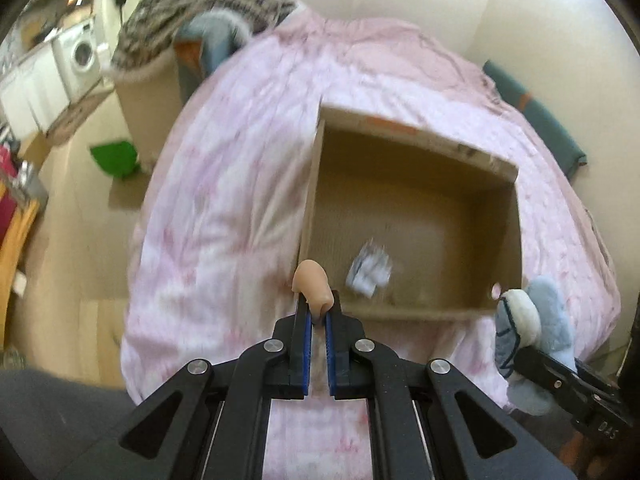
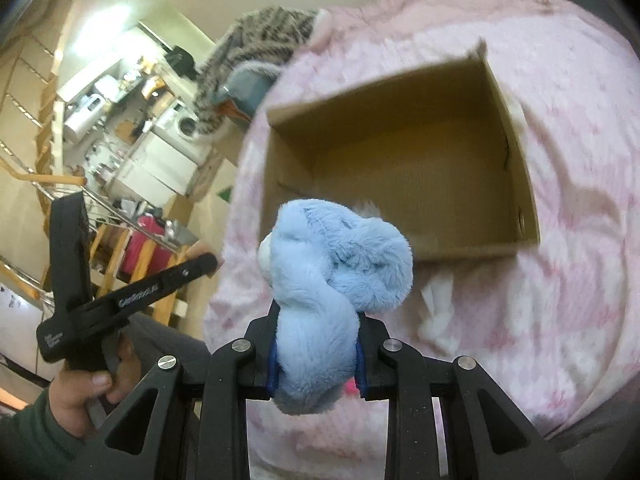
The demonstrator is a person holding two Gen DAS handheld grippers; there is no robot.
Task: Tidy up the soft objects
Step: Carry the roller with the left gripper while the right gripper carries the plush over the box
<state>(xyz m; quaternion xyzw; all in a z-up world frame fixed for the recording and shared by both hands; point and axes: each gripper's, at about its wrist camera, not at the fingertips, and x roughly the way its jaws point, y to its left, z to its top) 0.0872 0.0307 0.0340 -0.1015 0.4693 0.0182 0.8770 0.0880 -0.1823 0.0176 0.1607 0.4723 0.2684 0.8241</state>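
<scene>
An open cardboard box [image 1: 416,142] sits on a pink blanket [image 1: 240,160]; it also shows in the right wrist view [image 2: 520,184]. A small white and grey soft object [image 1: 370,268] lies on the box floor. My left gripper [image 1: 318,312] is shut on a small tan soft piece [image 1: 312,280], just at the box's near left corner. My right gripper [image 2: 318,320] is shut on a light blue plush toy [image 2: 332,280], held above the blanket in front of the box. That plush and gripper show at the right in the left wrist view [image 1: 532,320].
A striped grey blanket [image 1: 208,12] drapes over a box beyond the bed. A washing machine [image 1: 82,56] and cabinets stand far left. A green object [image 1: 114,158] lies on the floor. A teal cushion [image 1: 536,112] lies at the bed's right edge.
</scene>
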